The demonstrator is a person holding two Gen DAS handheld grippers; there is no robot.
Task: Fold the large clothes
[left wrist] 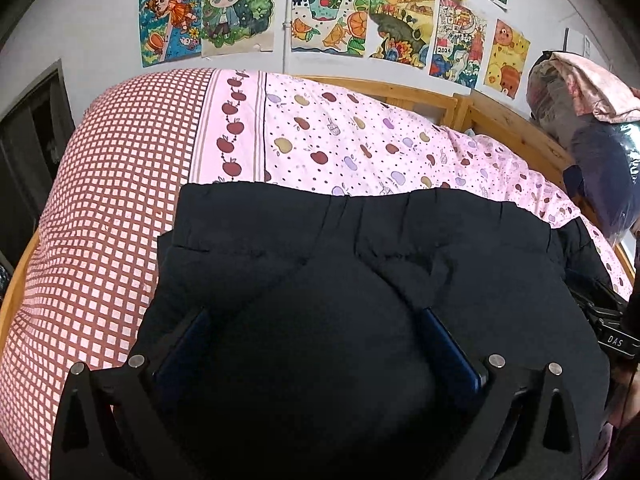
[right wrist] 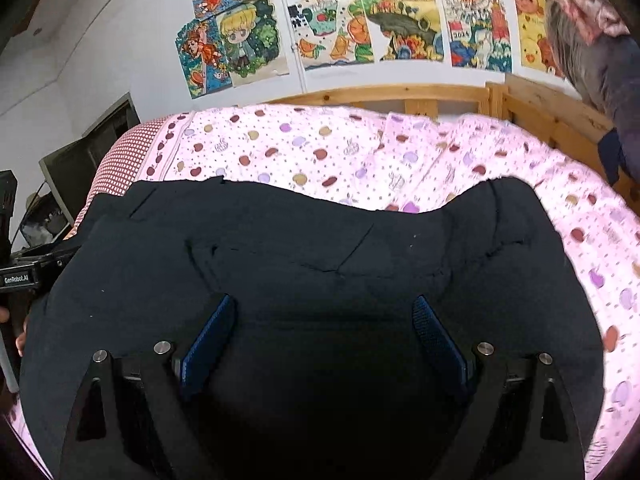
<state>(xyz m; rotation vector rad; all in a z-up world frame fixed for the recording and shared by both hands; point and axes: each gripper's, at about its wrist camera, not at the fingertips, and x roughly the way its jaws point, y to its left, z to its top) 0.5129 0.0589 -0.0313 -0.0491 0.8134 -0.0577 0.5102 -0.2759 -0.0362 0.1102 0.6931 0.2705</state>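
A large black padded garment (left wrist: 360,240) (right wrist: 280,240) lies spread flat on a bed with a pink apple-print sheet (left wrist: 340,140) (right wrist: 320,148). My left gripper (left wrist: 316,312) hangs close over the garment's left part, its blue pads (left wrist: 448,344) spread wide, with black cloth bulging up between them and no visible pinch. Over the right part my right gripper (right wrist: 322,299) stands open as well, with only flat cloth under its blue pads (right wrist: 208,336). Each view catches the other gripper's black body at its edge (left wrist: 612,336) (right wrist: 24,276).
A red-and-white checked cover (left wrist: 112,200) takes up the bed's left side. A wooden bed frame (left wrist: 420,96) (right wrist: 400,94) runs along the far and right sides. Bagged bedding (left wrist: 592,128) (right wrist: 600,48) is stacked at the right. Coloured drawings (left wrist: 328,20) hang on the wall.
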